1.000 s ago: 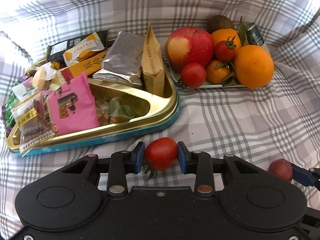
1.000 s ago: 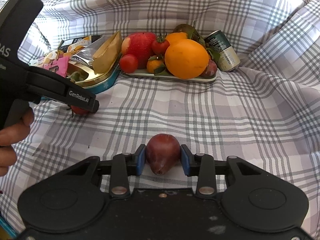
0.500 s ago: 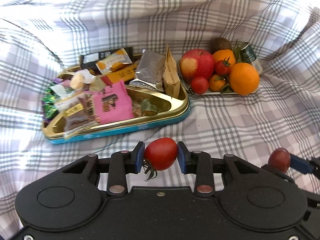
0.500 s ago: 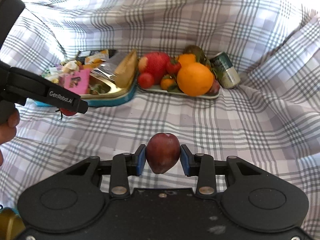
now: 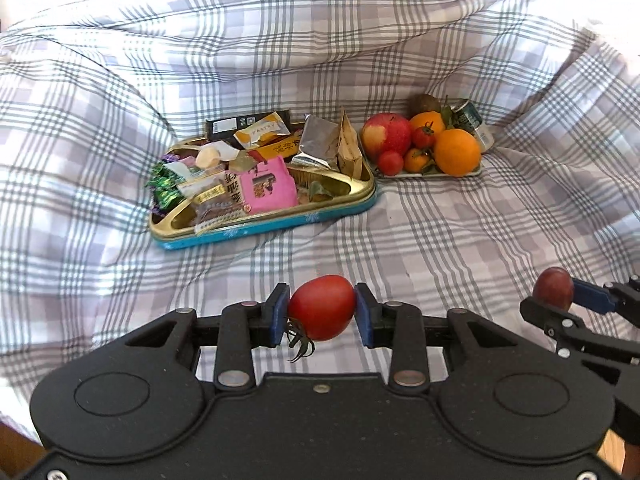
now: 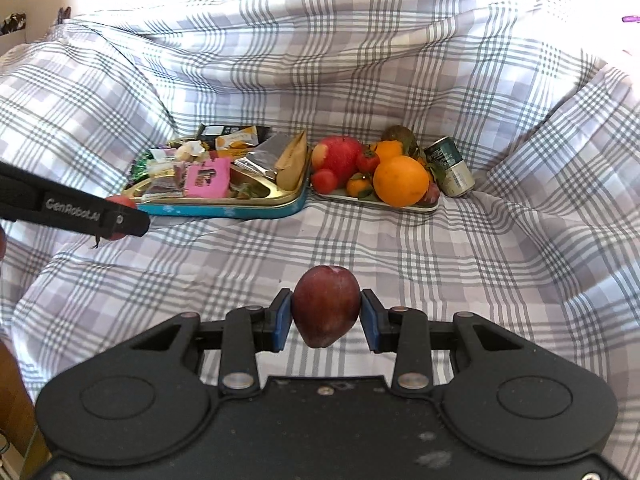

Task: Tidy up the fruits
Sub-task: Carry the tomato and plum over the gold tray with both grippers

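My left gripper (image 5: 322,314) is shut on a red tomato (image 5: 322,307) with a green stem, held above the checked cloth. My right gripper (image 6: 326,314) is shut on a dark red plum (image 6: 325,304); it also shows at the right edge of the left wrist view (image 5: 554,288). Far ahead a pale fruit tray (image 5: 404,175) holds a red apple (image 5: 386,136), a large orange (image 5: 457,152), small tomatoes and mandarins. The same tray (image 6: 340,197) shows in the right wrist view, with the left gripper arm (image 6: 72,210) at the left.
A gold and blue tin (image 5: 264,228) full of snack packets lies left of the fruit tray. A drink can (image 6: 450,172) lies on its side right of the fruit. The checked cloth (image 5: 440,240) rises in folds at the back and both sides.
Both grippers have pulled back and up from the trays with their fruit still held. The tin and the fruit tray now look smaller and farther away.
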Available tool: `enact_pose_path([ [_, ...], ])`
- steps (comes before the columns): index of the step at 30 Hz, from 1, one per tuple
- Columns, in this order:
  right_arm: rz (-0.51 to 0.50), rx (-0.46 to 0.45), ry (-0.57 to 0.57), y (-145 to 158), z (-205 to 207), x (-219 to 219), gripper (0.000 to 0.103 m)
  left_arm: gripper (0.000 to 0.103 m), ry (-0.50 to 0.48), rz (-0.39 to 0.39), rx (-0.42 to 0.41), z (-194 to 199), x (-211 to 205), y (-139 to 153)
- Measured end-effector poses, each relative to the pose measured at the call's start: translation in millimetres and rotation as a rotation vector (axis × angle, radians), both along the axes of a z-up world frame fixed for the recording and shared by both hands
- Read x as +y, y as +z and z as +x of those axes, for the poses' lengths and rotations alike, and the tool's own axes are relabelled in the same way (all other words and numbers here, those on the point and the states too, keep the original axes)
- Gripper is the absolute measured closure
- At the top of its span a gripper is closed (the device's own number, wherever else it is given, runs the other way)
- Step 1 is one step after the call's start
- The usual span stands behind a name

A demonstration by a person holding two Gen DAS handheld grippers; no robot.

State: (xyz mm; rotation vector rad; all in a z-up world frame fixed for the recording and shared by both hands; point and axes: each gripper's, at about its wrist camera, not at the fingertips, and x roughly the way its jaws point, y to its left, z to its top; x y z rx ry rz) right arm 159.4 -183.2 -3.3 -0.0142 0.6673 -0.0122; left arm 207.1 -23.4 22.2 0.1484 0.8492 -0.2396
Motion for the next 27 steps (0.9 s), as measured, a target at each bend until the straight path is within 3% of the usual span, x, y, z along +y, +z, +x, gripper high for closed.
enact_pose_path([
  [14, 0.033, 0.025, -0.025, -5, -70, -8, 0.065, 0.059, 0.025, 0.012, 0.017, -72, 22, -13],
  [27, 0.061, 0.008, -0.013, -10, -131, -4, 0.064, 0.059, 0.016, 0.009, 0.077, -136, 14, -32],
])
